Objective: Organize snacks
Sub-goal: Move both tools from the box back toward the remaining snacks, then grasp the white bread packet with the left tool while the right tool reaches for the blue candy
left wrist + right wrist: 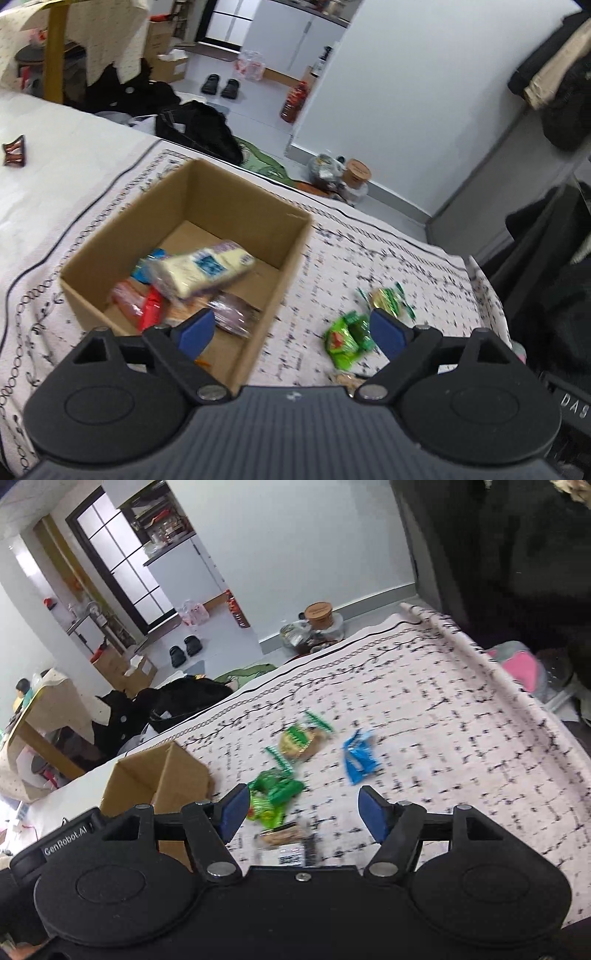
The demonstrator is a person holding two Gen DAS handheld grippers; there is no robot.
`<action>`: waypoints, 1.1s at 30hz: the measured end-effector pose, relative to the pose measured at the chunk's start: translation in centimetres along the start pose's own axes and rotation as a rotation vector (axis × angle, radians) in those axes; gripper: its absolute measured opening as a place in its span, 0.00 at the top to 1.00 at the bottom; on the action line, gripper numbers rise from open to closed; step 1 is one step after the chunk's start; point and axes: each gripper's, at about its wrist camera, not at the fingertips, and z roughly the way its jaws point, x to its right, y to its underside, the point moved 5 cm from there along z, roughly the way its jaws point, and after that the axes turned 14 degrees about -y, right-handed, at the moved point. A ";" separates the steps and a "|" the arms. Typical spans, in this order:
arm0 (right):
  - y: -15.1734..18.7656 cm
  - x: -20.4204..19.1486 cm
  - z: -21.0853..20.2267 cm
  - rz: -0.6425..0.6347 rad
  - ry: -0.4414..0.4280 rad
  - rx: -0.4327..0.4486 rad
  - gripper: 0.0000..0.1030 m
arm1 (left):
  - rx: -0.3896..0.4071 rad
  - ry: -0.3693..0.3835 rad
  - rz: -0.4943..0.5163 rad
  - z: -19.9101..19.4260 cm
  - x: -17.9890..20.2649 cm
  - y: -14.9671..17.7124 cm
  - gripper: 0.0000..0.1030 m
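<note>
Two grippers, left gripper, right gripper, jaws apart, empty

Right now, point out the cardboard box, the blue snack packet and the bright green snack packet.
cardboard box (236, 195): left wrist view, far inner wall.
blue snack packet (360, 758): right wrist view, middle.
bright green snack packet (275, 794): right wrist view, middle.

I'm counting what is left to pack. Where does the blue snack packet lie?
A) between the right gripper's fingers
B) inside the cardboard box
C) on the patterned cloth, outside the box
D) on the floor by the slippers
C: the blue snack packet lies on the patterned cloth, apart from the cardboard box.
</note>
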 end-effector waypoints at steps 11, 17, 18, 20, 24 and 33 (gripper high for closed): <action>-0.3 3.9 -0.4 0.040 -0.005 0.007 0.37 | -0.016 0.030 0.097 0.5 4.0 2.6 0.13; 0.4 5.5 0.5 0.060 -0.017 -0.007 0.37 | -0.045 0.016 0.145 1.7 5.5 4.4 0.13; 0.5 5.7 0.6 0.066 -0.022 -0.010 0.37 | -0.050 0.011 0.150 1.9 5.6 4.6 0.13; 0.6 5.9 0.9 0.069 -0.032 -0.015 0.37 | -0.059 -0.001 0.162 2.5 5.9 5.0 0.13; 0.8 6.3 1.6 0.076 -0.046 -0.031 0.37 | -0.082 -0.011 0.187 3.5 6.5 6.0 0.13; 1.4 7.5 2.9 0.116 -0.070 -0.069 0.37 | -0.157 -0.040 0.242 6.0 8.1 8.6 0.13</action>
